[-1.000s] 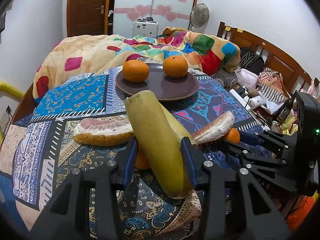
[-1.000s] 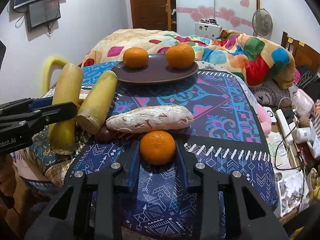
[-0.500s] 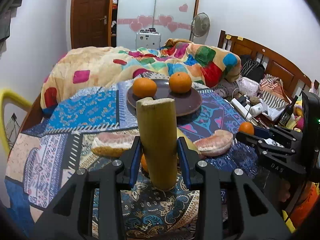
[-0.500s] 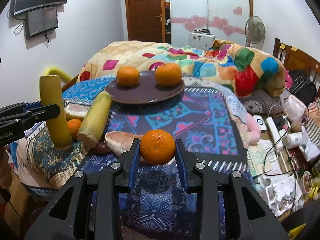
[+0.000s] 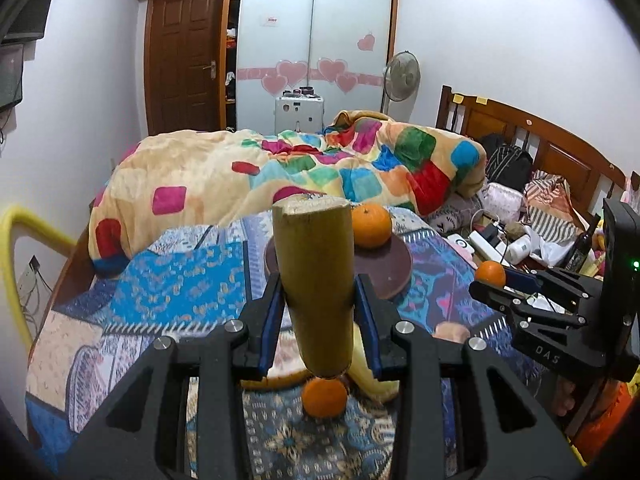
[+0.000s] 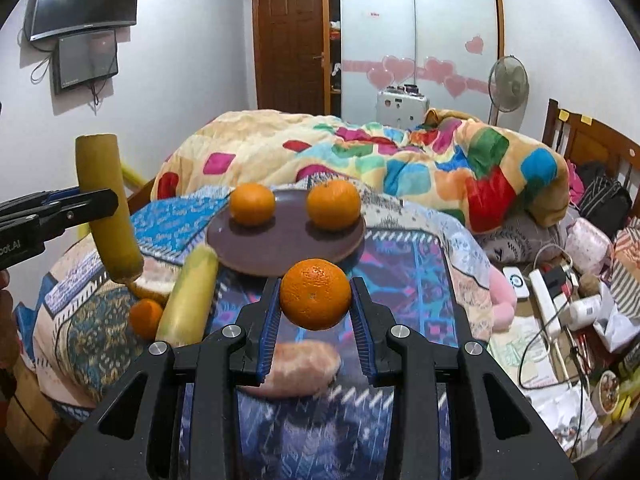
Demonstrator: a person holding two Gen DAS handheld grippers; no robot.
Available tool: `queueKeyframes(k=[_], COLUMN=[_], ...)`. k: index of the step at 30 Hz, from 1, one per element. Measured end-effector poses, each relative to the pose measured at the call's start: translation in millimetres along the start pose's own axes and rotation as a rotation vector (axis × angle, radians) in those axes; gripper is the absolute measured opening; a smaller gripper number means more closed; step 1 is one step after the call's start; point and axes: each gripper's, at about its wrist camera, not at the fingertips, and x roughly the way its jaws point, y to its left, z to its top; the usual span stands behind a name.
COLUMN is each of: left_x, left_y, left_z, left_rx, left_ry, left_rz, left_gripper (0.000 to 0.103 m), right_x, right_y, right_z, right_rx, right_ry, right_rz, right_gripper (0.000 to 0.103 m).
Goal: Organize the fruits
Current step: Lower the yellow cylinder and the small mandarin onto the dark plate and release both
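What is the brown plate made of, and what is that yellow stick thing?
The brown plate looks like glazed ceramic or plastic: smooth with a dull sheen; I can't tell which. The yellow stick in the left tongs looks like a plant stalk, maybe sugarcane: waxy skin, rough fibrous cut end.

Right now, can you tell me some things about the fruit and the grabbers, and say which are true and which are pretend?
1. The left gripper holds a thick yellow-green cane stalk piece upright in its jaws. True.
2. The right gripper is empty. False: its jaws are shut on a round orange tangerine.
3. Two orange tangerines sit on the round dark brown plate. True.
4. The brown plate holds a peeled pomelo wedge. False: the pale peeled pomelo wedge lies on the patterned cloth, nearer than the plate.
5. A second yellow-green cane piece lies on the cloth beside a small tangerine. True.
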Motion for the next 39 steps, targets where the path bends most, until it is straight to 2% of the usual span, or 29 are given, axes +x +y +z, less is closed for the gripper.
queueKeyframes(k=[7, 17, 34, 39], left_x=[28.5, 75.1, 154.2, 166.0], left_y=[-1.7, -14.0, -14.2, -16.3], left_z=[20.4, 33.5, 38.5, 45.5], left_rx=[0.009, 0.062, 0.047, 0.055], left_ry=[0.010, 0.047, 0.234, 0.246], left_rz=[-0.008, -0.034, -0.095, -0.097], left_gripper=[0.035, 0.035, 0.035, 0.035], right_x=[16.6, 52.3, 108.0, 119.5], right_y=[0.2, -10.2, -27.8, -23.3], right_z=[15.9, 30.6, 42.4, 40.4], right_rx=[-0.013, -0.022, -0.055, -0.087], right_ry=[-0.024, -0.006, 0.122, 0.165], right_rz=[0.006, -0.005, -0.004, 0.007], right_gripper=[0.031, 0.031, 0.031, 0.031])
